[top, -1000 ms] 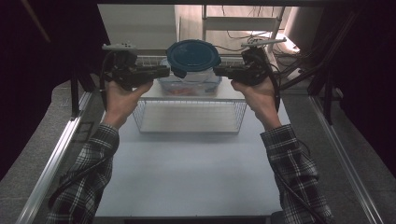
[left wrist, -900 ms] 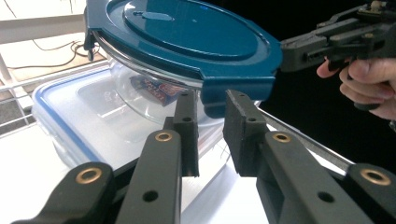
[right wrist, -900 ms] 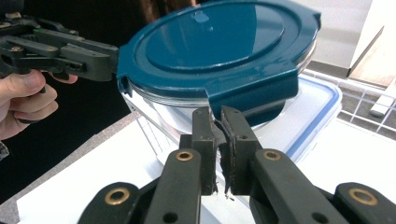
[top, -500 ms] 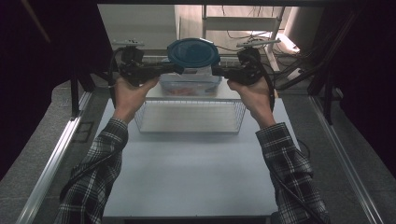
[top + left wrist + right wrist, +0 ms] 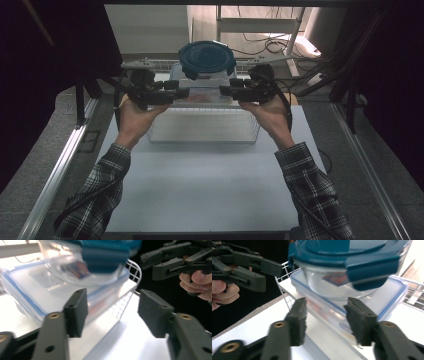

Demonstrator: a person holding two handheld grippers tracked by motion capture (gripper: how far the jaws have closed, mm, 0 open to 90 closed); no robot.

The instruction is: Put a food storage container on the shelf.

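A: Why does the round container sit where it does?

B: It rests on the lid of the rectangular container, which in turn sits on the rim of the wire basket at the far side of the bench. Stacking lets the flat lid carry the round base. The teal lid is clipped down on the clear bowl.

A: State of the left hand-held gripper?

B: Jaws apart; they have just been opening. In the left gripper view one pad stands in front of the rectangular container's corner and does not press it, so nothing is clamped. The other pad hangs over the bare bench.

A: And the right hand-held gripper?

B: Also apart, jaws just opened. In the right gripper view its pads straddle the rectangular container's edge without contact. My reading: both grippers flank the stack from opposite sides because that steadies a two-handed set-down, and the release now looks complete.

A: What cannot be verified?

B: The contents of either container. The printed label on the bowl is blurred. How far the lower container overlaps the basket rim is hidden by the grippers in the high view.
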